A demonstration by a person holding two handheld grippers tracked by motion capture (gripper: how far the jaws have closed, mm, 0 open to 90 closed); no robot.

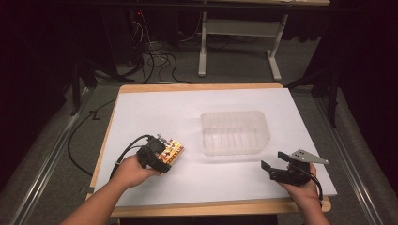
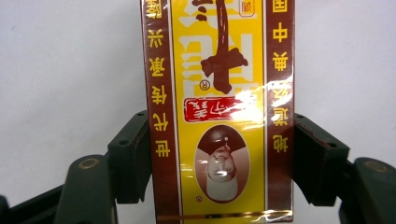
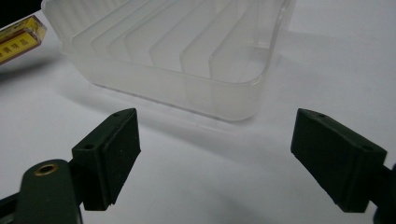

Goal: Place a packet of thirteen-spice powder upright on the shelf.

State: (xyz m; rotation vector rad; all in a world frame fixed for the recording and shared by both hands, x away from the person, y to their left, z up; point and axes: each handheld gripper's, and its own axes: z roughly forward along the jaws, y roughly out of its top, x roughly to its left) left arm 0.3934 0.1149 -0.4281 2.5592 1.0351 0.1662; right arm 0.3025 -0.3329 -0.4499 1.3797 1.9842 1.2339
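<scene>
Matte black pads of the left gripper point(image 2: 219, 158) clamp the long sides of a glossy, film-wrapped carton point(image 2: 219, 112), a flat rectangle in yellow and maroon with printed characters. From above, that carton point(image 1: 172, 150) sits at the near left of the smooth white table sheet point(image 1: 155, 112). Well to its right, the right gripper point(image 1: 273, 161) stands wide open, holding nothing, facing a translucent ribbed plastic tub point(image 1: 234, 132) with rounded corners.

Three cameras, one table

High view looked down from the person's side; each gripper view sat close along its jaws, both others sharing the clear tray point(image 1: 234, 132) point(image 3: 187, 56).
</scene>
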